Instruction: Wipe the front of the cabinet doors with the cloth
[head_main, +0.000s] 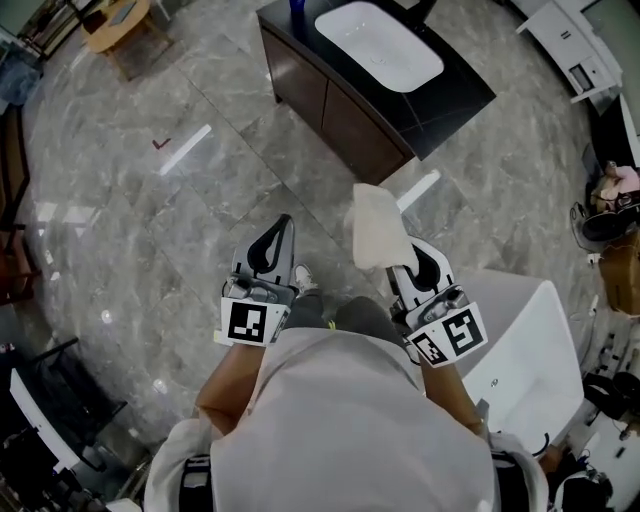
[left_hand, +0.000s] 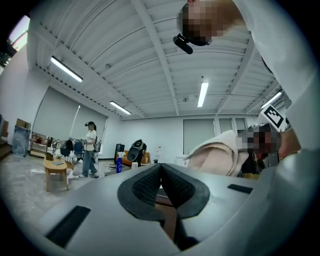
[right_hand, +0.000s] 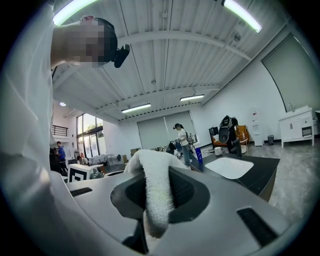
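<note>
The dark brown cabinet with a black top and white basin stands ahead of me; its doors face toward me and left. My right gripper is shut on a white cloth that sticks up from its jaws, well short of the cabinet. In the right gripper view the cloth is pinched between the black pads, with the cabinet at the right. My left gripper is shut with nothing in it; its pads meet in the left gripper view.
A white tub-like fixture stands at my right. A small wooden table stands at far upper left, white cabinets at upper right. A person stands in the distance. Grey marble floor lies around.
</note>
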